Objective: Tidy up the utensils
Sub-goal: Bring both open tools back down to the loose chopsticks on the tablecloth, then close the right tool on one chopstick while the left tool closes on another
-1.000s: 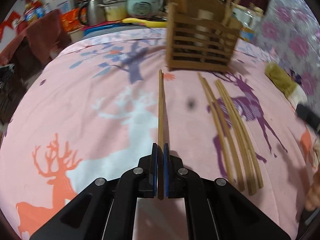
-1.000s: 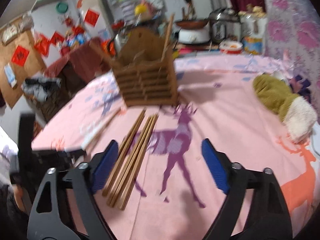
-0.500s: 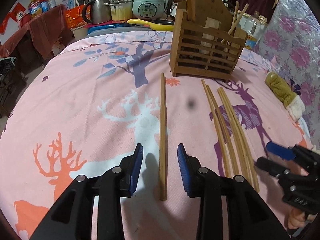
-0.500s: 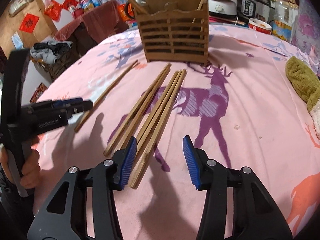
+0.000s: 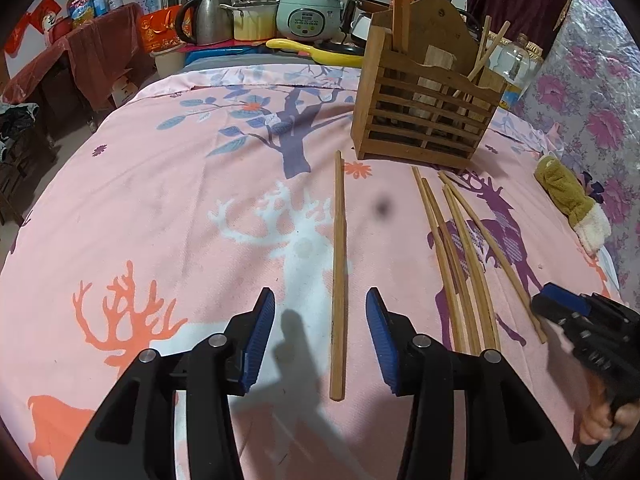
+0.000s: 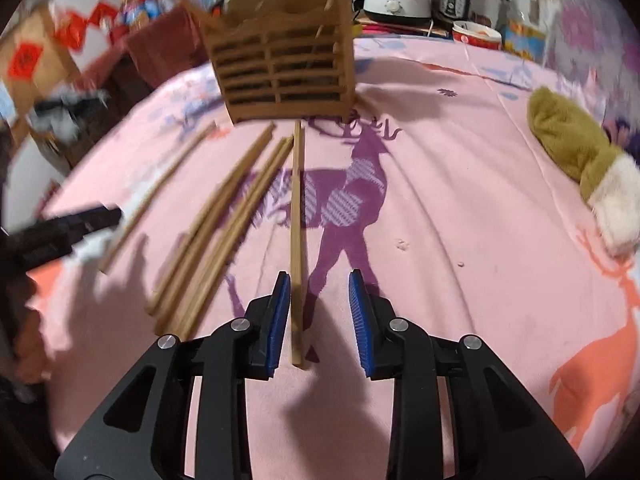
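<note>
Your left tongs (image 5: 320, 334) are spread wide, and a single wooden chopstick (image 5: 338, 276) lies flat on the deer-print cloth (image 5: 160, 208) in the gap between the blue pads (image 5: 260, 336), touching neither. Its near end sits between the pads; its far end points toward the slatted wooden utensil holder (image 5: 424, 120), which stands upright straight ahead and slightly right of the left tongs, with a few chopsticks already standing in it.

To the right of your left tongs, a loose bundle of chopsticks (image 5: 460, 264) lies on the cloth, fanned slightly. Your right tongs (image 6: 318, 316) are at the near end of that group and are also spread. One chopstick (image 6: 296, 240) runs between their pads, close beside the left pad and apart from the right one; whether it touches the left pad I cannot tell. The remaining chopsticks (image 6: 224, 232) lie just left of your right tongs, angled toward the holder (image 6: 280, 64) ahead. An olive and white mitten (image 6: 580, 160) lies well off to the right of your right tongs.
</note>
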Tool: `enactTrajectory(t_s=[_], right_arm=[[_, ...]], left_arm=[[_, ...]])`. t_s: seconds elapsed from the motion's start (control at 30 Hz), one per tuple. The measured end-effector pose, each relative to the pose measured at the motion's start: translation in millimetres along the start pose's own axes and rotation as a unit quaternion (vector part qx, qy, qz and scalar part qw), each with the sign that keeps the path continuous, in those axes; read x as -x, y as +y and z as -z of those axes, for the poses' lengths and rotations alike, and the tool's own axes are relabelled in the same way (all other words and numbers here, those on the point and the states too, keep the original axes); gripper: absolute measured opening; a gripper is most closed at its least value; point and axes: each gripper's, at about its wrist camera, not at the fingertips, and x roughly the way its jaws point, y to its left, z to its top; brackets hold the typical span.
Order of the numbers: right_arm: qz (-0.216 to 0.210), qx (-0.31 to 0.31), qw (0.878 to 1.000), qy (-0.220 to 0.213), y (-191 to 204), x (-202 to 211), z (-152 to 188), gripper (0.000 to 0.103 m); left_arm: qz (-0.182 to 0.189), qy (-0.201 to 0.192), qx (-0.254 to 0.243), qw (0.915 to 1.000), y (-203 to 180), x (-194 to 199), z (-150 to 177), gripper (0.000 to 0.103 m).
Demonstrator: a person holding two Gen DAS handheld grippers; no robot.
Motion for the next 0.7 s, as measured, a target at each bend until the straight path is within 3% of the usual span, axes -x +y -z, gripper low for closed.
enactTrajectory(t_s=[0.1,0.47,0.7], right_arm=[[-0.027,-0.012,0.999,-0.019,-7,14,0,0.031],[-0.025,-0.014,0.999,-0.025,-11,23,13,0.034],[-0.019,-0.028,0.999,-0.025,-15,21,13,0.041]], left_arm=[[0.003,-0.004,0.005,1.0,3,3,0,0.047],[0.023,-0.004,0.016,0.9996,12,13,9,0.047],[0.06,0.016,0.014,0.998,15,12,23,0.047]])
